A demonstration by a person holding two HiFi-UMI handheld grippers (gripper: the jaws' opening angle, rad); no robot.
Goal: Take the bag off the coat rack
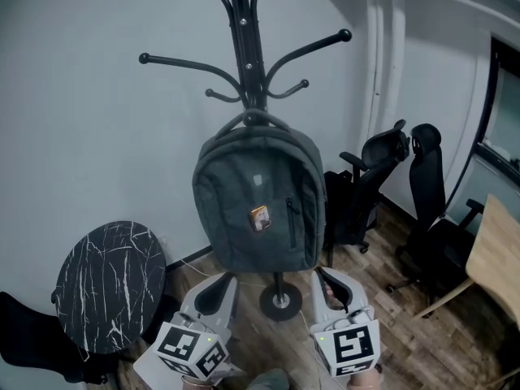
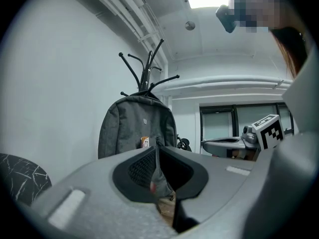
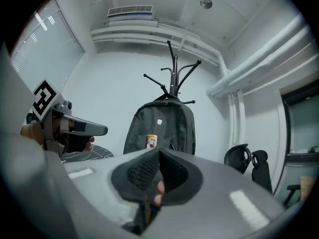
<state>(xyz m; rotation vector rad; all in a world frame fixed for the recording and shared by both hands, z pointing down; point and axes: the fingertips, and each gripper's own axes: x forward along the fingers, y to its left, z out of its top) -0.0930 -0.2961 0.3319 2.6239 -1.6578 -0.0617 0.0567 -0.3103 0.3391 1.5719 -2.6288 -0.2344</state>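
A wood floor [image 1: 406, 331] and pale wall [image 1: 81, 136] are seen. The bag [image 1: 258, 201] is hung on the coat rack [image 1: 242, 39], between a marbled bench [image 1: 110, 287] and office chairs [image 1: 426, 210]. The fingers of the left gripper [image 1: 218, 281] and right gripper [image 1: 327, 279] are closed, empty.

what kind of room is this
Most likely an office or small work room: black office chairs stand at the right, a coat rack carries a grey backpack, and a wooden desk corner shows at the right edge.

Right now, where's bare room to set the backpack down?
The black marble round table left of the coat rack is bare. Wood floor in front of the office chairs, toward the wooden table, is open. Around the chairs: crowded.
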